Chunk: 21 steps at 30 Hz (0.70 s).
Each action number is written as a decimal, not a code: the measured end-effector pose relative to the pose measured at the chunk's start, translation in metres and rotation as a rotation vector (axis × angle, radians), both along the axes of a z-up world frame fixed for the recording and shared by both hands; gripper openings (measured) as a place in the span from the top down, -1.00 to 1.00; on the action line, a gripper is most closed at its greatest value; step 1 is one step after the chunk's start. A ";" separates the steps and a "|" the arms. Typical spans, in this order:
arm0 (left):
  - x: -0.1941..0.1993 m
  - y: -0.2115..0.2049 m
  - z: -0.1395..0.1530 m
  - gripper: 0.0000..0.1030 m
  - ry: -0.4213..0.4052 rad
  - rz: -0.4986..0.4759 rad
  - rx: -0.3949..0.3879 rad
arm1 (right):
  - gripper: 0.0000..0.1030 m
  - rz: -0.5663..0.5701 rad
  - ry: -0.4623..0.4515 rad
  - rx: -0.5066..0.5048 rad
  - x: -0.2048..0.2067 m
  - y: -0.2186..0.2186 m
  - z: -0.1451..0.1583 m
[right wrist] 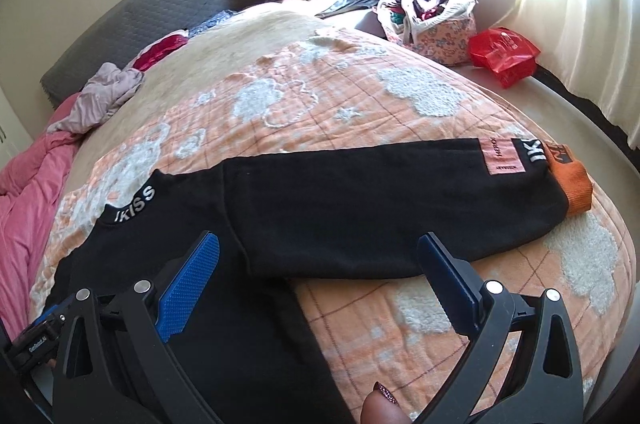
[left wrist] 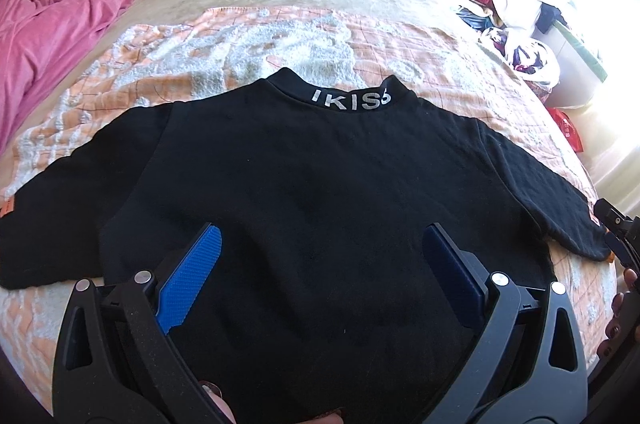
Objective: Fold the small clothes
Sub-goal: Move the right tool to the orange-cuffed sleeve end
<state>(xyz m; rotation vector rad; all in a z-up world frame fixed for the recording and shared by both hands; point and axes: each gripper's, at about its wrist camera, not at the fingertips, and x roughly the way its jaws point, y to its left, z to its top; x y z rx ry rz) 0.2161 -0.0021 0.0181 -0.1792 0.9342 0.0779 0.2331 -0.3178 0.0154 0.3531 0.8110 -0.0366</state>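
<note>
Left wrist view: one black sweater [left wrist: 320, 192] lies flat on the orange quilt [left wrist: 240, 36], its body directly beneath the spread left gripper [left wrist: 320, 252], collar pointing away. Right wrist view: the right gripper [right wrist: 320, 256], likewise spread, hovers over one outstretched sleeve [right wrist: 380, 204]; the second sleeve [left wrist: 60, 224] extends opposite.

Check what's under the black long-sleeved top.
The black long-sleeved top lies flat on an orange quilted blanket with fluffy white patches, visible all round it. What lies beneath the top's body is covered.

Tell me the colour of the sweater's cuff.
Orange cuff, on the black sweater; clearest in the right wrist view.
</note>
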 end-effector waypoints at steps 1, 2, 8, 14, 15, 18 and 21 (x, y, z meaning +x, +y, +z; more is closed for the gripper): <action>0.002 -0.001 -0.001 -0.84 0.002 -0.001 0.000 | -0.92 -0.016 0.006 0.008 0.001 -0.006 -0.003; 0.004 -0.003 -0.002 -0.84 0.006 -0.005 0.001 | -0.92 -0.026 0.011 0.014 0.001 -0.009 -0.005; 0.018 -0.016 -0.010 -0.84 0.033 -0.020 0.008 | -0.92 -0.152 0.056 0.109 0.001 -0.048 -0.022; 0.027 -0.026 -0.018 -0.84 0.058 -0.041 0.014 | -0.92 -0.270 0.077 0.143 0.003 -0.079 -0.032; 0.029 -0.028 -0.019 -0.84 0.060 -0.045 0.019 | -0.92 -0.285 0.078 0.144 0.003 -0.083 -0.033; 0.034 -0.031 -0.021 -0.84 0.067 -0.052 0.022 | -0.92 -0.338 0.088 0.141 0.003 -0.098 -0.037; 0.039 -0.035 -0.022 -0.84 0.067 -0.057 0.030 | -0.92 -0.394 0.112 0.176 0.003 -0.115 -0.046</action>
